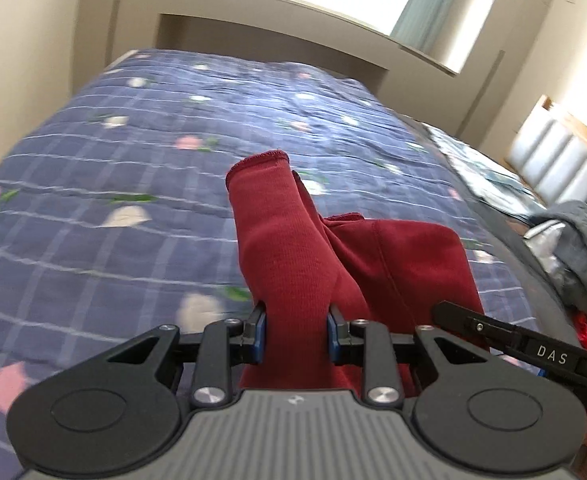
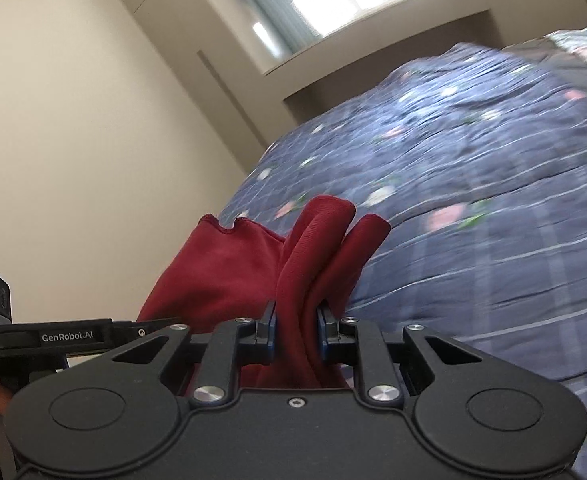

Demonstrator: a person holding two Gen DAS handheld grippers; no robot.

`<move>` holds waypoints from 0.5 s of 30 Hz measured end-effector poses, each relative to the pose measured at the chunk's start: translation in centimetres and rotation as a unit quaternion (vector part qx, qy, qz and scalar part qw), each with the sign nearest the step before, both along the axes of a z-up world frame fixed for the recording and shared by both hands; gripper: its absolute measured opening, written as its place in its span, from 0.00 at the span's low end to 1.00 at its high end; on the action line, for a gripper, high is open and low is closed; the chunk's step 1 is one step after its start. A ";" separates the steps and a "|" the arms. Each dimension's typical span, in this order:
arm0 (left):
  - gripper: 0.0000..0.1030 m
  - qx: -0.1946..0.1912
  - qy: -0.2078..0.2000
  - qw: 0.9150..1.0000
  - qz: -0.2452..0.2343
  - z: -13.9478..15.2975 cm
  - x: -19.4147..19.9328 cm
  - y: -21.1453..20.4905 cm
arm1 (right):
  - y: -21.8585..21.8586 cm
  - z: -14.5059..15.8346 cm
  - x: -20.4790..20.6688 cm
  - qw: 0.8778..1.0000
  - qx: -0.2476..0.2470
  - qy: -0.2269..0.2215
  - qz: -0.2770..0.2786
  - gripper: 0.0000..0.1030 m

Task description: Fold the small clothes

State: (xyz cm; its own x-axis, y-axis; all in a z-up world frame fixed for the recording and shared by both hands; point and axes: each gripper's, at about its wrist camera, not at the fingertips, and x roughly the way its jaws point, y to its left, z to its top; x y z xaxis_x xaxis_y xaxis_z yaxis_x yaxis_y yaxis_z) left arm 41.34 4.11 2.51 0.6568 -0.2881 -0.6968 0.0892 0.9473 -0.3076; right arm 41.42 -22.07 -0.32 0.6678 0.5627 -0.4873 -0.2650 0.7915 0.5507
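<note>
Left wrist view: both tongs, left (image 1: 296,332) and right (image 2: 296,334), pinch the red cloth (image 1: 293,248), hanging above the bed (image 1: 133,152).

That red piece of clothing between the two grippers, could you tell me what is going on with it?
A person is folding a small red garment over a bed with a blue checked quilt. The left gripper is shut on one bunched part of it, and the right gripper is shut on another. The cloth hangs between them, apparently lifted clear of the quilt. A pile of grey clothes lies at the bed's far side.
</note>
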 end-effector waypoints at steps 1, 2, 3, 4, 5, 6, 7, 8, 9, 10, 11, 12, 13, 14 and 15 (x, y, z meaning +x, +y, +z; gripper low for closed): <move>0.30 0.003 0.003 1.000 0.007 -0.1 -0.4 1.1 | 1.2 -0.2 0.1 1.000 -0.001 0.004 0.009 0.20; 0.30 0.005 0.005 1.000 0.014 -0.2 -0.8 2.1 | 2.3 -0.4 0.2 1.000 -0.002 0.007 0.017 0.20; 0.30 0.005 0.007 1.000 0.019 -0.3 -1.0 2.9 | 3.1 -0.5 0.3 1.000 -0.004 0.011 0.023 0.20; 0.30 0.005 0.009 1.000 0.024 -0.6 -1.2 3.7 | 3.9 -0.7 0.3 0.999 -0.006 0.013 0.030 0.20; 0.30 0.004 0.013 0.999 0.030 -0.9 -1.4 4.5 | 4.8 -0.8 0.3 0.999 -0.010 0.017 0.036 0.20; 0.30 0.001 0.016 0.999 0.034 -1.2 -1.5 5.2 | 5.5 -1.1 0.3 0.999 -0.015 0.019 0.041 0.20; 0.30 -0.002 0.020 0.999 0.039 -1.7 -1.5 5.8 | 6.1 -1.3 0.3 0.999 -0.022 0.022 0.044 0.20; 0.30 -0.006 0.024 0.999 0.041 -2.2 -1.6 6.2 | 6.6 -1.6 0.2 0.998 -0.028 0.024 0.046 0.20; 0.30 -0.010 0.028 0.999 0.042 -2.7 -1.7 6.5 | 6.9 -1.8 0.2 0.998 -0.034 0.026 0.046 0.20; 0.30 -0.014 0.031 0.998 0.044 -3.2 -1.7 6.8 | 7.2 -2.0 0.2 0.998 -0.040 0.027 0.044 0.20; 0.30 -0.016 0.031 0.998 0.046 -3.6 -1.8 7.1 | 7.3 -2.3 0.1 0.998 -0.044 0.027 0.042 0.20; 0.30 -0.017 0.031 0.998 0.048 -4.0 -1.8 7.3 | 7.4 -2.4 0.1 0.998 -0.046 0.028 0.040 0.20; 0.31 -0.021 0.031 0.998 0.049 -4.2 -1.7 7.5 | 7.3 -2.5 0.2 0.998 -0.047 0.029 0.037 0.20; 0.31 -0.027 0.032 0.998 0.051 -4.4 -1.7 7.8 | 7.2 -2.6 0.2 0.998 -0.048 0.032 0.034 0.21; 0.32 -0.030 0.033 0.998 0.052 -4.5 -1.7 8.0 | 7.1 -2.7 0.3 0.998 -0.050 0.033 0.033 0.21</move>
